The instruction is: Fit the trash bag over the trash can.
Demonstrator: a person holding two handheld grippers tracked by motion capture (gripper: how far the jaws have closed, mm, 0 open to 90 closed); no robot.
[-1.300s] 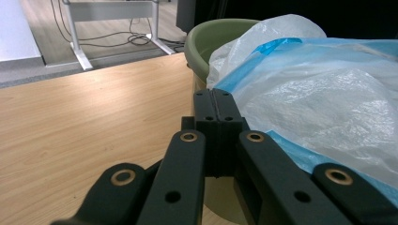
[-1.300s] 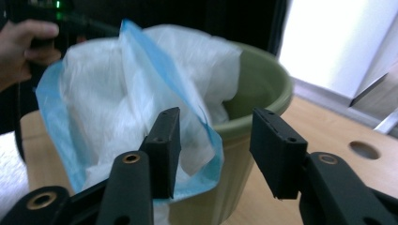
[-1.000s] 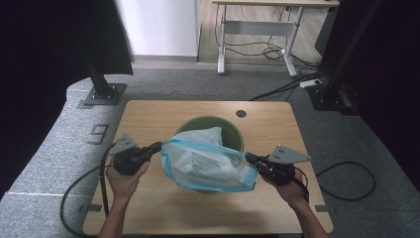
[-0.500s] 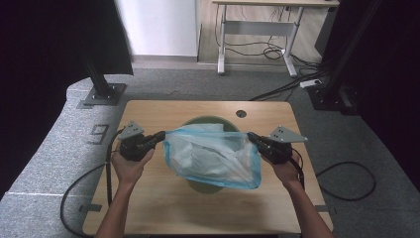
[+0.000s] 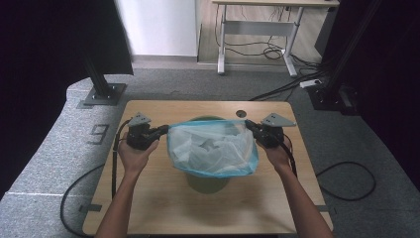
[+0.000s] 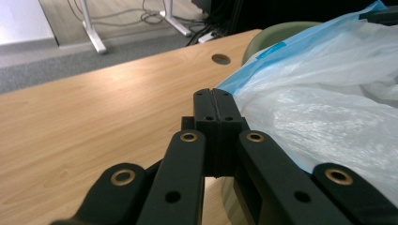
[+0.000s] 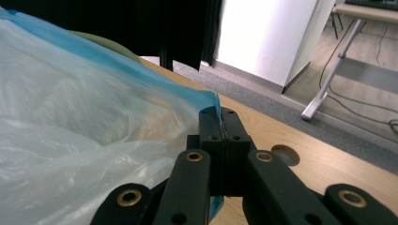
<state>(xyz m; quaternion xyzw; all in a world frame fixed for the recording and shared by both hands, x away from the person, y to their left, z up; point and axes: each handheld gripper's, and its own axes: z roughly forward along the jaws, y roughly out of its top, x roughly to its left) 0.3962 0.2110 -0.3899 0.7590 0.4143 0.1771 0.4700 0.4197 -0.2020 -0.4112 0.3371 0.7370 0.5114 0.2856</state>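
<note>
A translucent white plastic bag with a blue rim [image 5: 212,148] is stretched wide over a green bin [image 5: 208,178] in the middle of the wooden table. My left gripper [image 5: 165,130] is shut on the bag's left rim, and my right gripper [image 5: 248,125] is shut on its right rim. In the left gripper view the jaws [image 6: 216,101] meet flat against each other at the bag's blue edge [image 6: 263,56]. Seen from the right gripper view, the closed jaws [image 7: 219,115] pinch the blue rim [image 7: 141,75]. The bag hides most of the bin.
The wooden table [image 5: 148,198] has a round cable hole [image 5: 241,113] near its far edge. Cables trail from both grippers off the table's sides. Grey carpet, a black stand base [image 5: 101,94] and a desk frame [image 5: 257,34] lie beyond the table.
Both grippers have carried the bag away from me and pulled apart, so the bag's mouth now spreads wider over the bin.
</note>
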